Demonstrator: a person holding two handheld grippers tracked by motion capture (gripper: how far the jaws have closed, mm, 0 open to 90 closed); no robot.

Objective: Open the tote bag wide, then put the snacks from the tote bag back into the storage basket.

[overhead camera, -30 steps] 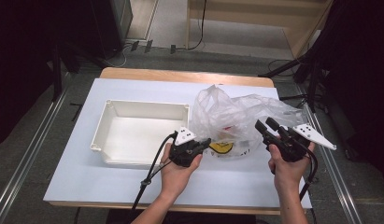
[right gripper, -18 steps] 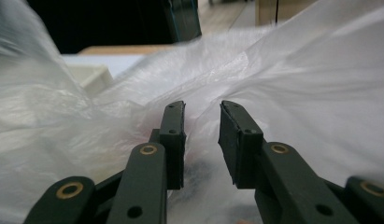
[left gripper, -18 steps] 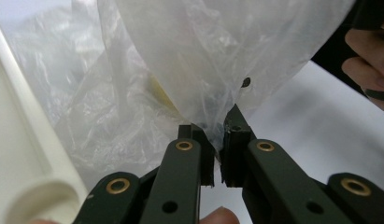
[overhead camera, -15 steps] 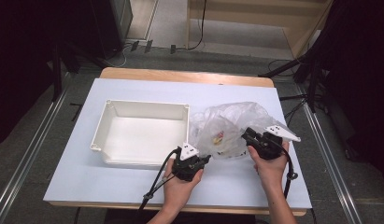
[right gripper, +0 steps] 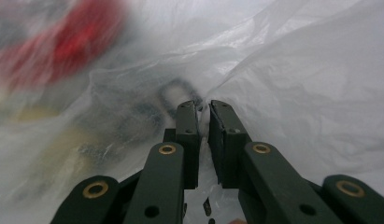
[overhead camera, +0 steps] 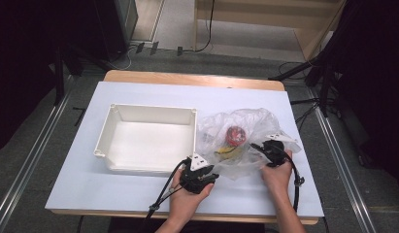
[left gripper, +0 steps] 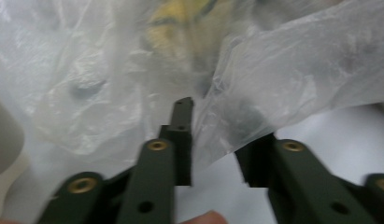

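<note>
A crumpled clear plastic bag (overhead camera: 257, 121) lies on the white table, holding a red round item (overhead camera: 235, 134) and a yellow item (overhead camera: 227, 151). My left gripper (overhead camera: 210, 174) is at the bag's near left edge. In the left gripper view its jaws (left gripper: 217, 140) have just been opening and stand apart, with a fold of bag film (left gripper: 110, 84) draped over the right jaw and the yellow item (left gripper: 180, 23) beyond. My right gripper (overhead camera: 257, 146) is at the bag's right side. Its jaws (right gripper: 203, 109) have just been closing and pinch a thin pleat of the bag (right gripper: 311, 93); the red item (right gripper: 82, 37) blurs behind.
An empty white tray (overhead camera: 153, 108) stands left of the bag, its right wall close to my left gripper. The white table top (overhead camera: 139, 92) has bare room along its far side and front left. Cables trail from both grippers toward the near edge.
Both hands have come down and the bag, held up before, now rests collapsed on the table. The left jaws have opened off the film; the right jaws have closed on it.
</note>
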